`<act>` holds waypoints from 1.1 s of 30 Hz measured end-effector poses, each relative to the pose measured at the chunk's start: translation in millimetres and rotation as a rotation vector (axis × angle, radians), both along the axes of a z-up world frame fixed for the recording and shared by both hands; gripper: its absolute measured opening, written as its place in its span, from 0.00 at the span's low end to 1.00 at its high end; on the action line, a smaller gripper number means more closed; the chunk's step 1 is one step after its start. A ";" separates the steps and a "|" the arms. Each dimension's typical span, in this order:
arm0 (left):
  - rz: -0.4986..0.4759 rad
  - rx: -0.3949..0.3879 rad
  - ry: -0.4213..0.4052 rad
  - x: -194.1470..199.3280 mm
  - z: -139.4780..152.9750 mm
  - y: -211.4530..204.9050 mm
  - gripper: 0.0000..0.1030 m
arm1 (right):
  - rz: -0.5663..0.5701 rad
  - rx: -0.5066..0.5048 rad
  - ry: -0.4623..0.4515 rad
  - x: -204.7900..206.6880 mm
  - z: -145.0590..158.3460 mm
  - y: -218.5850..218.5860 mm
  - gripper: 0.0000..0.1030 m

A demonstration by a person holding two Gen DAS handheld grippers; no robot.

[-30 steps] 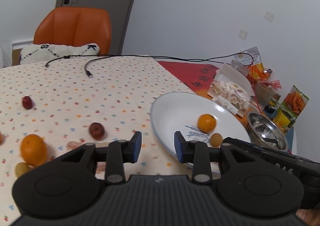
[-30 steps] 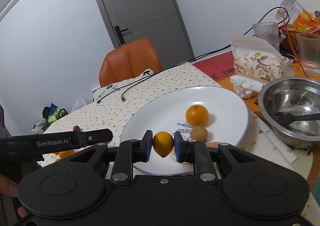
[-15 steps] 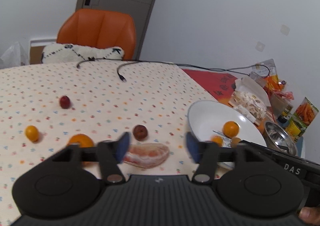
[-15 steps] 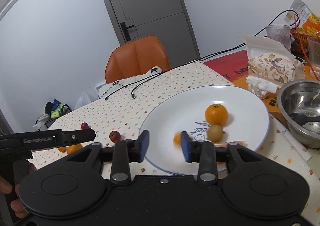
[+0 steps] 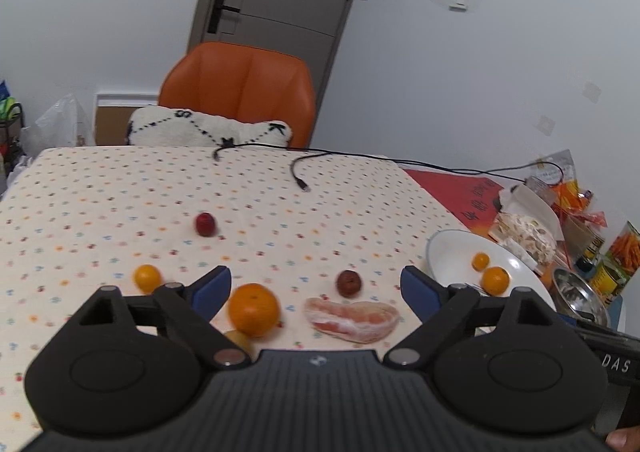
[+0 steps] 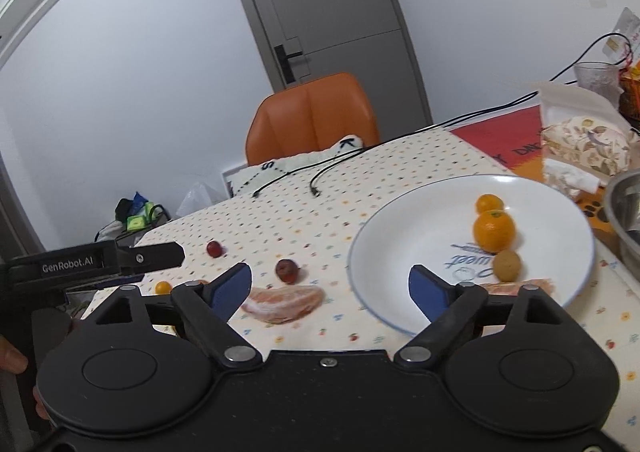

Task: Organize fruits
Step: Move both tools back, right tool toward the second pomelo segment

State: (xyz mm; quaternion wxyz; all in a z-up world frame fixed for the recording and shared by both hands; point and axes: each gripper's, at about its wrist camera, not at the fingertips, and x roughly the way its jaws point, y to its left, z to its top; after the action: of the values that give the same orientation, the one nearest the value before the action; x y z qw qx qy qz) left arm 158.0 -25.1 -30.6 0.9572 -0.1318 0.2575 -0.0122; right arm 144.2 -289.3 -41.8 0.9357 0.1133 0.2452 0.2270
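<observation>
Jaws on both my left gripper point(image 5: 316, 288) and right gripper point(image 6: 331, 286) are spread, empty. Peeled segment point(image 5: 351, 320) lies on the counter beside the plate point(image 6: 400, 236); squeezing could crush it.

Counts:
- white plate point(image 6: 384, 228): 1. On it: 1 orange point(image 6: 494, 231), 1 small kumquat point(image 6: 489, 203), 1 brownish round fruit point(image 6: 507, 265); a pale segment at its near rim is partly hidden.
- On the counter point(image 5: 100, 192): 1 large orange point(image 5: 253, 309), 1 small kumquat point(image 5: 147, 277), 2 red dates point(image 5: 205, 224) point(image 5: 349, 283), 1 peeled pomelo segment point(image 5: 352, 320), 1 yellowish fruit point(image 5: 239, 338) mostly hidden.
- Metal bowl point(image 5: 580, 294): 1.
- Orange chair point(image 5: 240, 92): 1.
</observation>
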 end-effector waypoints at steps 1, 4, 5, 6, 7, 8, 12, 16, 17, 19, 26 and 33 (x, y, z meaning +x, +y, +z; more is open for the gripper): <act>0.009 -0.002 0.003 -1.6 0.6 2.9 0.88 | 0.007 -0.001 0.003 -0.1 -0.6 3.1 0.84; 0.024 -0.008 0.014 -7.1 -0.5 12.3 0.88 | 0.025 -0.003 0.013 -0.7 -2.4 11.7 0.84; 0.027 -0.008 0.018 -8.8 -1.1 14.9 0.88 | 0.031 -0.005 0.015 -1.4 -2.8 15.1 0.84; 0.031 -0.006 0.024 -10.5 -2.2 17.7 0.88 | 0.037 -0.007 0.018 -1.4 -3.5 18.2 0.84; 0.036 -0.003 0.030 -12.0 -3.1 20.5 0.88 | 0.043 -0.009 0.021 -1.7 -4.3 21.2 0.84; 0.041 -0.001 0.035 -13.4 -4.3 23.3 0.88 | 0.048 -0.011 0.024 -2.3 -4.8 24.4 0.84; 0.056 -0.010 0.048 -21.3 -8.0 35.3 0.88 | 0.073 -0.021 0.033 -4.5 -5.8 35.7 0.84; 0.066 -0.011 0.061 -27.6 -11.6 44.5 0.88 | 0.094 -0.025 0.044 -5.5 -7.1 45.4 0.87; 0.067 -0.009 0.062 -28.9 -12.3 46.4 0.88 | 0.097 -0.026 0.047 -5.6 -7.7 47.6 0.88; 0.071 -0.008 0.066 -30.9 -13.7 49.9 0.88 | 0.101 -0.028 0.053 -5.7 -9.4 51.5 0.89; 0.072 -0.010 0.078 -31.3 -20.1 59.2 0.88 | 0.111 -0.041 0.084 -2.8 -16.1 63.1 0.94; 0.069 -0.016 0.086 -26.3 -25.8 65.3 0.88 | 0.112 -0.059 0.103 4.7 -22.6 76.0 0.95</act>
State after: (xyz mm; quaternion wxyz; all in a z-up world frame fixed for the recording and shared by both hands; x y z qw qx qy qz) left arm 131.7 40.2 -56.4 0.9439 -0.1487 0.2937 0.0246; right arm 148.9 -213.3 -64.4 0.9106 0.0830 0.3055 0.2657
